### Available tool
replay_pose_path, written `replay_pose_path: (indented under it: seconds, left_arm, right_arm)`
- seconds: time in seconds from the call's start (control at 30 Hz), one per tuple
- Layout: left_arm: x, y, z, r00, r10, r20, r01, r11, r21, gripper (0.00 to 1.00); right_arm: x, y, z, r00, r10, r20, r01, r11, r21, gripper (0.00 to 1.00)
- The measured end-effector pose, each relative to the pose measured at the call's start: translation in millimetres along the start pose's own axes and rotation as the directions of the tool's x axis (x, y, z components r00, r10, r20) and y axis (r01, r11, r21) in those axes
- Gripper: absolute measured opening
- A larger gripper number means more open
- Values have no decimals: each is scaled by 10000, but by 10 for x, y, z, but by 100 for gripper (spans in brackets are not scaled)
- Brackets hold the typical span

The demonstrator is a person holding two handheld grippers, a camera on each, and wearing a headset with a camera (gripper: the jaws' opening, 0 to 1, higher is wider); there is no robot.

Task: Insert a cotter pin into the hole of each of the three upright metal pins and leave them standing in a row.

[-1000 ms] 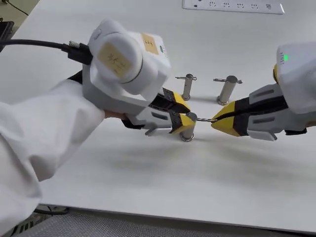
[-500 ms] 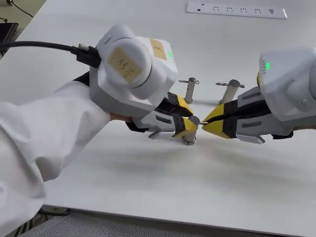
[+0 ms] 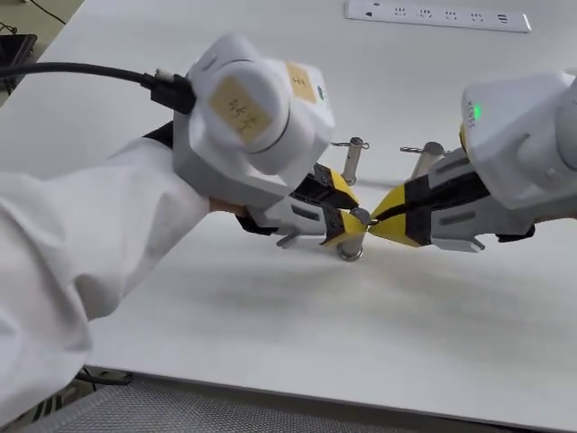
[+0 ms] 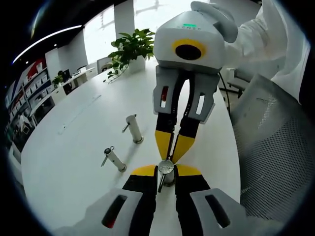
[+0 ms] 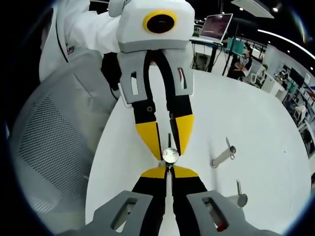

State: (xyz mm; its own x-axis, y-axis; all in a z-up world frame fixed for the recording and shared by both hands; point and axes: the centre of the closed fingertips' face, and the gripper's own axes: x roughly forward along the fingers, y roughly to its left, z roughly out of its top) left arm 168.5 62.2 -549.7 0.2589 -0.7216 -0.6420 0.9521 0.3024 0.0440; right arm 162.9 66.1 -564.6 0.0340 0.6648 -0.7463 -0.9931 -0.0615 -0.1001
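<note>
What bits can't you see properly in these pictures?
- Hole in the front pin: head view, hidden behind the tips of the left gripper and right gripper.
- Its cotter pin: both gripper views, lost between closed yellow jaws.
- Power strip: head view, cut by the top edge.

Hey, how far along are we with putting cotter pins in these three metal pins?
Two done: the back left pin and back right pin stand with cotter pins through them. In hand: the left gripper clamps the front pin while the right gripper pushes the last cotter pin into the hole. Left: seat it, let go, and bring that pin into the row.
</note>
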Motion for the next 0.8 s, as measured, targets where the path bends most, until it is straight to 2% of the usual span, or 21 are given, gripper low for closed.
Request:
replay_pose_path:
  seconds: [0.23,0.33,0.43,0.53,0.6,0.8]
  left_arm:
    - [-6,-5,0,10000,70,71,-69,9999,-144,10]
    - [-16,-11,-23,9999,123,-14,-123,9999,-100,10]
    - [-68,-32,-66,9999,130,-23,-130,9999,-107,10]
    - [-143,-58,-102,9998,118,165,-111,9990,-424,19]
    - [-203,-74,-112,9990,180,404,-149,9970,-753,29]
    - [-355,-180,-219,9987,176,484,-132,9959,-890,54]
  right_arm:
    - [-3,2,7,10000,-70,5,70,10000,-34,0]
    - [-5,7,21,9998,-177,113,176,9998,130,9]
    - [-21,9,35,9992,-321,225,314,9990,304,13]
    - [-41,-13,60,9974,-560,452,531,9966,629,24]
    - [-55,-31,77,9960,-679,589,624,9940,899,27]
    - [-67,-7,113,9945,-644,826,535,9904,1272,30]
